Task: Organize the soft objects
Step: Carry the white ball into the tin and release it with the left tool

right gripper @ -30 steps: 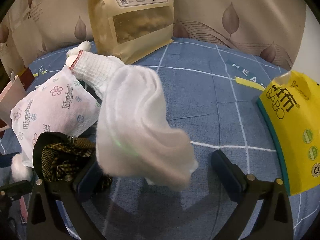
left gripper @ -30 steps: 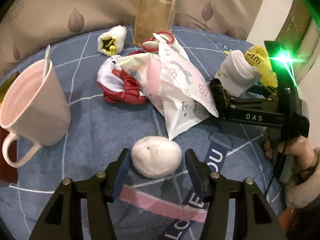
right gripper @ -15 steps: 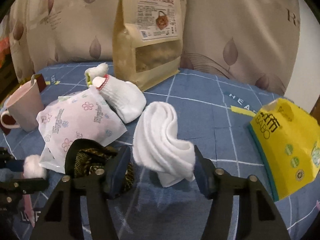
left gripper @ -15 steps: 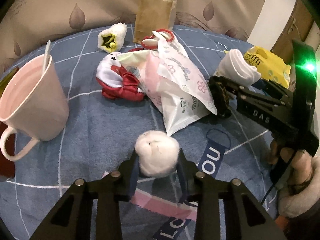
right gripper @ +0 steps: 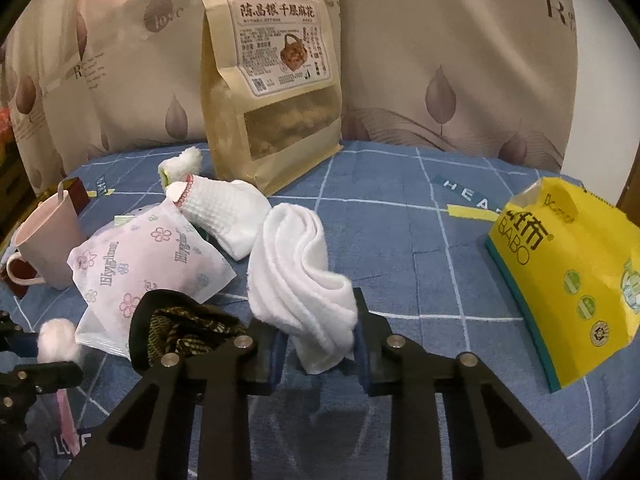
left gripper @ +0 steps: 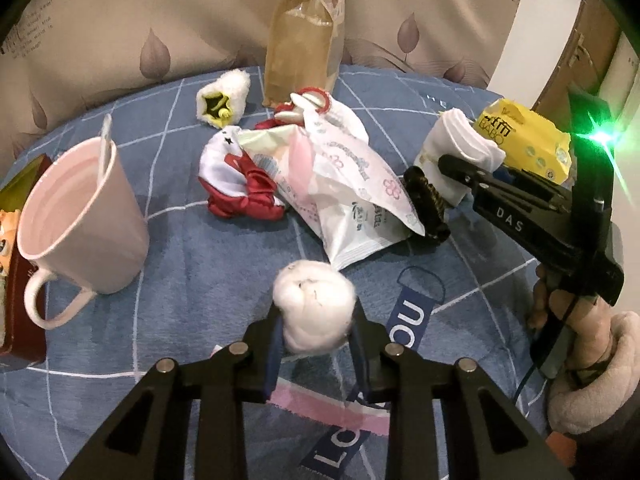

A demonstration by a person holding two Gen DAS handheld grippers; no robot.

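Gripping a soft item in each claw, both jaws closing on their loads.

Between the fingers of the left gripper [left gripper: 316,344] sits the cotton ball [left gripper: 314,312], squeezed at its sides and bulging forward past the tips; the right gripper [right gripper: 316,346] pinches the lower end of the white towel [right gripper: 298,280], whose long axis rises up and away from the claw, leaning left toward the white sock [right gripper: 224,212]. Each item is nearest the hand already on it. A second ago both pairs of jaws stood wide with the ball and towel loose between them; now the pads press in and the towel hangs gathered, seemingly lifted off the blue bedspread [right gripper: 400,240].
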